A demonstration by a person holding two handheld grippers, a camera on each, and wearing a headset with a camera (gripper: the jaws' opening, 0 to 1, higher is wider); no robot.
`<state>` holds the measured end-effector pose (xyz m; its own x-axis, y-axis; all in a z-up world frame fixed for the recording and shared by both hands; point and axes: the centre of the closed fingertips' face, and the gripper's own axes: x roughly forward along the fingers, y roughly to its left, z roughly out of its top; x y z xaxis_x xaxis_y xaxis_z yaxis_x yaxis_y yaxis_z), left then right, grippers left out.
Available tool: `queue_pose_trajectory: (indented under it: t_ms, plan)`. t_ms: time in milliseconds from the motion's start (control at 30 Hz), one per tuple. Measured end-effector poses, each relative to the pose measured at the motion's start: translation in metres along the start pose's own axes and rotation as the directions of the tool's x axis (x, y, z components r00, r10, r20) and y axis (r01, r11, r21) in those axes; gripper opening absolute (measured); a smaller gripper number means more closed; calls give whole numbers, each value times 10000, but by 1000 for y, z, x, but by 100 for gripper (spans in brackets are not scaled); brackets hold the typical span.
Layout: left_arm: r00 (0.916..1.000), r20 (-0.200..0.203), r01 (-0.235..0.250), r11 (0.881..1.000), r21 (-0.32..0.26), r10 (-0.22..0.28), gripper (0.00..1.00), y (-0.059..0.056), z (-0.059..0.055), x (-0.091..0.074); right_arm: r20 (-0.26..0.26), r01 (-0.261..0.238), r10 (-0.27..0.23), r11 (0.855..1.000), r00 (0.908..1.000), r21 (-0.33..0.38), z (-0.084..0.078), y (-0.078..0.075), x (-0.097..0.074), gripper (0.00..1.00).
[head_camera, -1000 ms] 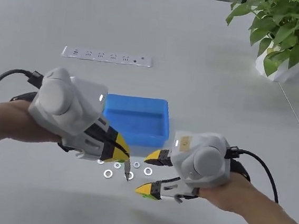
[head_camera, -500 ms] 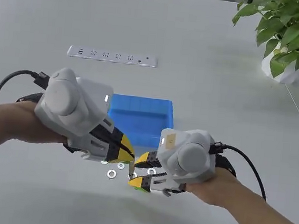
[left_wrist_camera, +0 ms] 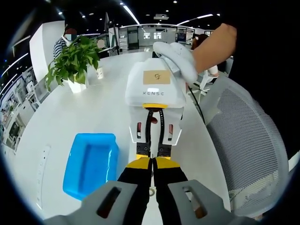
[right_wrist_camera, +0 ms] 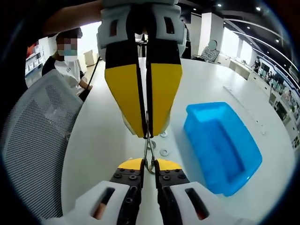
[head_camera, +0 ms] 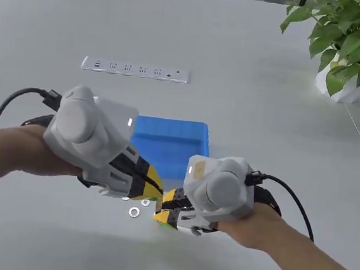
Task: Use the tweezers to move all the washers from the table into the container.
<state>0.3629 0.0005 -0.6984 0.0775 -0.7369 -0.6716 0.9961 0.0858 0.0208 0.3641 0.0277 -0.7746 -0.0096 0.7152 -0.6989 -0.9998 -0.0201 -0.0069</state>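
The left tool (right_wrist_camera: pixel 148 132) clamps the tweezers (right_wrist_camera: pixel 149 151) by their top. The right tool (right_wrist_camera: pixel 149 165), narrowed, squeezes their legs, likely to nip a washer (right_wrist_camera: pixel 164 152) lying on the counter (right_wrist_camera: pixel 101 140) beside the container (right_wrist_camera: pixel 206 110).

– Where is the container (head_camera: pixel 166 143)?
– I see it mid-tabletop (head_camera: pixel 267 86). The washers (head_camera: pixel 134 212) lie before it, the power strip (head_camera: pixel 135 69) behind it, and the plant (head_camera: pixel 349 36) at far right.

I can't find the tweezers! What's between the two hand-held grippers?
The tweezers, in the right gripper view: they stick out of the left hand-held gripper and reach between the jaws of the right hand-held gripper. Washers lie nearby.
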Motion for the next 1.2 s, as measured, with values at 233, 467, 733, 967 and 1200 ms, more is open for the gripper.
queue_pose_trajectory:
  t_ms: [233,467,733,967,1200]
  plan:
    - [10000,-18,-45,10000,3,46,5,1,-1,0,-128,4,-4,10000,9999,33,0,0,0,10]
    - [10000,-24,-25,10000,61,25,5,0,0,2,-209,-6,5,10000,9998,-23,-1,1,-1,8]
    - [9999,-113,55,9998,188,-53,5,-1,-1,3,-203,32,-32,10000,9998,6,-2,1,-1,7]
    - [9998,-206,-1,9996,292,7,5,0,-1,4,-192,8,-7,10000,9998,22,-2,1,-1,6]
    - [9997,-247,-29,9996,293,37,5,1,-2,3,-205,8,-8,10000,9998,-3,-2,0,-1,6]
